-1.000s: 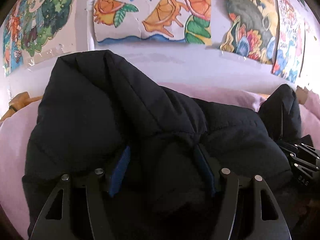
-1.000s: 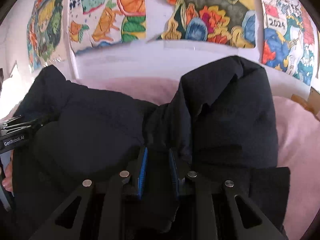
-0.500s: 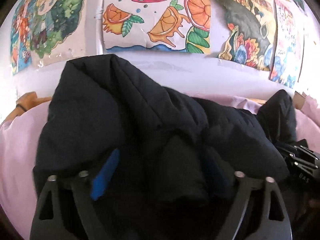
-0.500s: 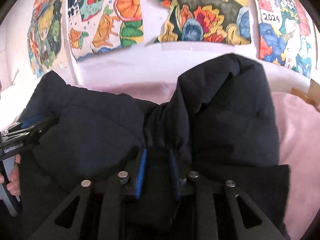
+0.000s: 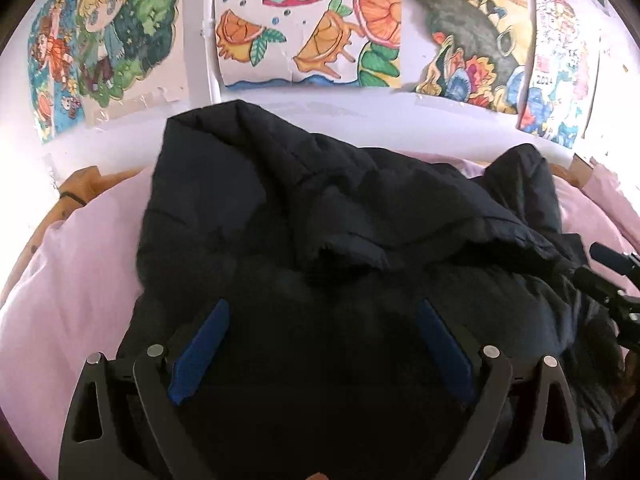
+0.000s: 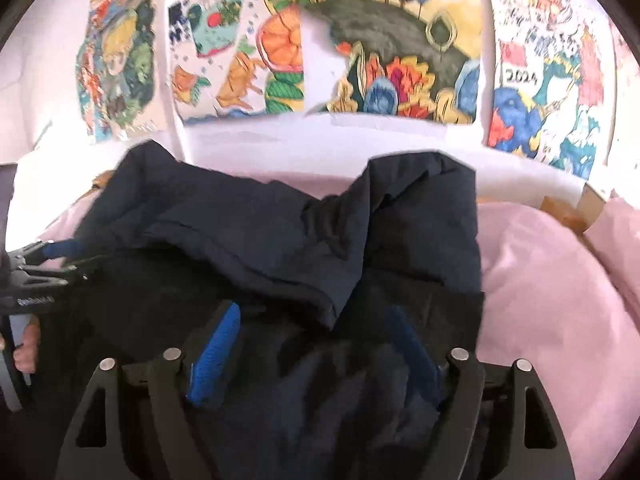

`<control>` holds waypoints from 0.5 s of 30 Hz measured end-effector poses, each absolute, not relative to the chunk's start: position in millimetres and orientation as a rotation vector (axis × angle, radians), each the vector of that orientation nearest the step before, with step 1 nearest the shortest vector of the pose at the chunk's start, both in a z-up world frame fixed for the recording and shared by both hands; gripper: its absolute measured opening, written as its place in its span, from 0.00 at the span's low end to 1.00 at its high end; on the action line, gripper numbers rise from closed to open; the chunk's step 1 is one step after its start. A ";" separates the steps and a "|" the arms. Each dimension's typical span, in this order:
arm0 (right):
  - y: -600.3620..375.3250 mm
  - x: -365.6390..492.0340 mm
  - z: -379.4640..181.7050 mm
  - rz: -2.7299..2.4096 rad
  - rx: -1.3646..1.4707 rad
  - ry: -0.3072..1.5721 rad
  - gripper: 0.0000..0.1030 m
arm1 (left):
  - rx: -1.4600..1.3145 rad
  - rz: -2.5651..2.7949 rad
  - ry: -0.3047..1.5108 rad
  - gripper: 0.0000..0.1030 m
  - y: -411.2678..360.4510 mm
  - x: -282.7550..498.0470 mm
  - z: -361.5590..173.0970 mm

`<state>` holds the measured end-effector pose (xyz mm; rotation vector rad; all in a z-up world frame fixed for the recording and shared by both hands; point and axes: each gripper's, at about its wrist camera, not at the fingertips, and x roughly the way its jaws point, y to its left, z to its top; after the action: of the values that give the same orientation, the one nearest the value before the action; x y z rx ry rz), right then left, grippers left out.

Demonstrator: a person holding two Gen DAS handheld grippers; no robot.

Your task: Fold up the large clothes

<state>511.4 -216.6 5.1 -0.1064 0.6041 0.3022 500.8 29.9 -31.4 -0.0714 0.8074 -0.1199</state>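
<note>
Jacket (image 5: 320, 216): folded heap ahead of both grippers. Left gripper (image 5: 320, 344), right gripper (image 6: 312, 352): jaws just opened, released. Step: fold laid. Next: regrasp, likely.

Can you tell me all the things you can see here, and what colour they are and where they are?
jacket: one, dark navy, puffy, heaped on the bed
sheet: one, pale pink, under the jacket
drawings: several, colourful, stuck on the white wall behind
left gripper: one, black with blue pads, open over the jacket
right gripper: one, black with blue pads, jaws just opened, jacket between them
hand: one, at the right view's left edge
</note>
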 end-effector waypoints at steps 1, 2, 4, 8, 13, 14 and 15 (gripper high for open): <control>-216.3 503.1 10.5 0.306 -0.105 0.591 0.80 | -0.077 -0.121 0.801 0.90 28.6 494.4 -26.8; -215.8 493.5 16.9 0.313 -0.104 0.575 0.82 | -0.080 -0.120 0.794 0.90 27.6 487.8 -22.2; -214.3 479.1 27.3 0.327 -0.107 0.550 0.91 | -0.084 -0.121 0.775 0.90 25.4 474.8 -11.2; -211.1 439.2 47.9 0.369 -0.127 0.510 1.00 | -0.068 -0.131 0.721 0.90 22.0 439.6 18.0; -206.3 389.5 62.5 0.397 -0.193 0.502 1.00 | -0.009 -0.180 0.660 0.95 13.9 393.4 48.5; -204.8 378.4 64.3 0.401 -0.211 0.497 1.00 | 0.005 -0.185 0.648 0.95 12.2 384.6 52.4; -203.8 371.7 65.1 0.403 -0.223 0.495 1.00 | 0.015 -0.186 0.636 0.96 10.2 375.8 56.2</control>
<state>371.7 -203.8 65.1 -0.2229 0.4947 0.4029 375.8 10.2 56.2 0.0154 0.6363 -0.1857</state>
